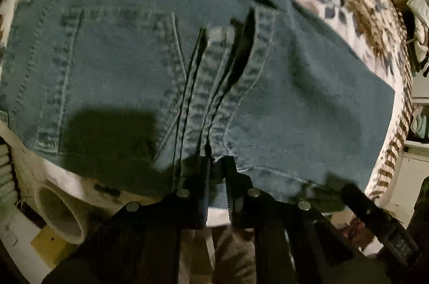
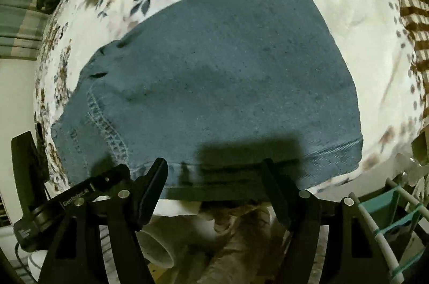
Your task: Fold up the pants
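The left claw [image 1: 214, 163] was clamped on the near edge of the jeans [image 1: 187, 69], at the seam. The right claw [image 2: 214, 171] stood apart, its fingers just touching the near hem. The jeans lay ahead of both claws on the bedspread [image 2: 362, 29], their long axis running sideways.

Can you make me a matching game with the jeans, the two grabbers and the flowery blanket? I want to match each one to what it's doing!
Things:
1. left gripper
2. right gripper
3. jeans
4. flowery blanket

States:
A. lies spread out under everything
B. fingers wide apart at the near edge
C. pinched shut on a thick seam
D. blue, lying on the blanket

Pairs: 1-C, 2-B, 3-D, 4-A
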Tool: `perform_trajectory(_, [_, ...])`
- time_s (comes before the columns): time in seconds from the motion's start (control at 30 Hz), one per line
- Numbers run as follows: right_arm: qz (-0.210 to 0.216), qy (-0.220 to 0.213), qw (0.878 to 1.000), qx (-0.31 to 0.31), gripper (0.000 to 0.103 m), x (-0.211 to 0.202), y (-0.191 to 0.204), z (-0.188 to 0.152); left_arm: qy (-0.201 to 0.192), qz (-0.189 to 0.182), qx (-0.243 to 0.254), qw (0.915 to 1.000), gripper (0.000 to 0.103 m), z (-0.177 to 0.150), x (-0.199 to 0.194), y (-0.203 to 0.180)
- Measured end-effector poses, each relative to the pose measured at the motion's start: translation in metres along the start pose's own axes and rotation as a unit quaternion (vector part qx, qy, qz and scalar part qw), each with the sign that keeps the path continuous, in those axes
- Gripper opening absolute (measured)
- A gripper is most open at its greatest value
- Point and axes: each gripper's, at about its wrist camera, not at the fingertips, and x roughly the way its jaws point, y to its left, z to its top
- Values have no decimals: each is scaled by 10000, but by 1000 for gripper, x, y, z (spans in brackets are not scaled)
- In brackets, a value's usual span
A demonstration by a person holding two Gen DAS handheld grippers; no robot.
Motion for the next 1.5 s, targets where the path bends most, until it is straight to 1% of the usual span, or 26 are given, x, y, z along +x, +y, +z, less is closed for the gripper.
perform_trajectory(0.1, [-15,-34,10000,3,74,-4,-6,-1,-342,-166,-27,9993,7,-5,-20,3])
perform_trajectory(0.13, [-19,-49,10000,1,74,-5,-6,-1,-402,-229,-56,9989,7,-7,-26,6])
perform_trajectory(0.23, [10,-65,10000,25,74,-8,-8,-1,-482,-418,-142,9979,7,-15,-43,15])
perform_trajectory(0.3, [26,-60,10000,11,74,-10,-9,0,-453,-464,-154,9978,7,-21,-46,21])
perform_trajectory(0.37, [21,-47,10000,-28,74,-10,-7,-1,-424,-432,-125,9981,7,-26,-47,28])
perform_trajectory(0.4, [10,-31,10000,-70,74,-10,-6,-1,-375,-376,-124,9985,7,-27,-37,22])
perform_trajectory(0.5, [23,-2,9999,-109,74,-9,-3,-1,-250,-379,-282,9986,7,-28,-25,29])
perform_trajectory(0.7, [-47,-21,9998,-209,74,-9,-1,1,-194,-339,-369,9986,7,-35,-20,37])
perform_trajectory(0.77, [-65,9,9997,-215,74,-7,-1,2,-128,-225,-380,9989,7,-37,-5,40])
perform_trajectory(0.83, [-101,31,9997,-242,74,-6,-2,2,10,-245,-540,9982,7,-32,12,44])
perform_trajectory(0.87, [-116,52,9996,-264,74,-6,-1,2,-35,-265,-572,9980,7,-29,12,45])
perform_trajectory(0.93, [-184,70,9992,-360,74,-7,1,2,-135,-219,-442,9987,8,-25,8,39])
perform_trajectory(0.97, [-259,73,9986,-445,74,-7,3,2,-173,-154,-361,9991,11,-24,4,36])
perform_trajectory(1.03, [-544,52,9963,-660,74,-6,9,3,-242,3,-234,9994,11,-21,-3,30])
perform_trajectory(1.07, [-717,43,9944,-780,75,-6,13,4,-263,109,-177,9994,19,-20,-7,28])
perform_trajectory(1.1, [-843,39,9927,-857,82,-5,16,5,-279,163,-173,9993,35,-20,-11,28])
perform_trajectory(1.13, [-1005,21,9906,-929,87,-4,20,7,-312,173,-199,9992,42,-19,-15,29])
perform_trajectory(1.17, [-1117,0,9890,-973,93,-4,23,8,-370,173,-255,9988,54,-17,-21,32])
perform_trajectory(1.2, [-1225,-36,9872,-1021,93,-4,27,9,-449,211,-312,9983,62,-15,-26,34])
perform_trajectory(1.27, [-1386,-136,9837,-1134,95,-6,39,12,-679,304,-504,9959,70,-13,-39,44])
perform_trajectory(1.33, [-1401,-176,9823,-1229,98,-8,52,14,-891,293,-954,9910,71,-12,-54,68])
perform_trajectory(1.43, [-1304,-181,9814,-1394,98,-9,75,16,-1124,90,-1804,9771,71,-15,-70,115])
perform_trajectory(1.47, [-1281,-161,9807,-1465,98,-8,84,17,-1197,53,-2110,9701,71,-16,-73,133])
perform_trajectory(1.5, [-1251,-143,9804,-1513,98,-6,91,17,-1274,2,-2445,9612,71,-17,-75,155])
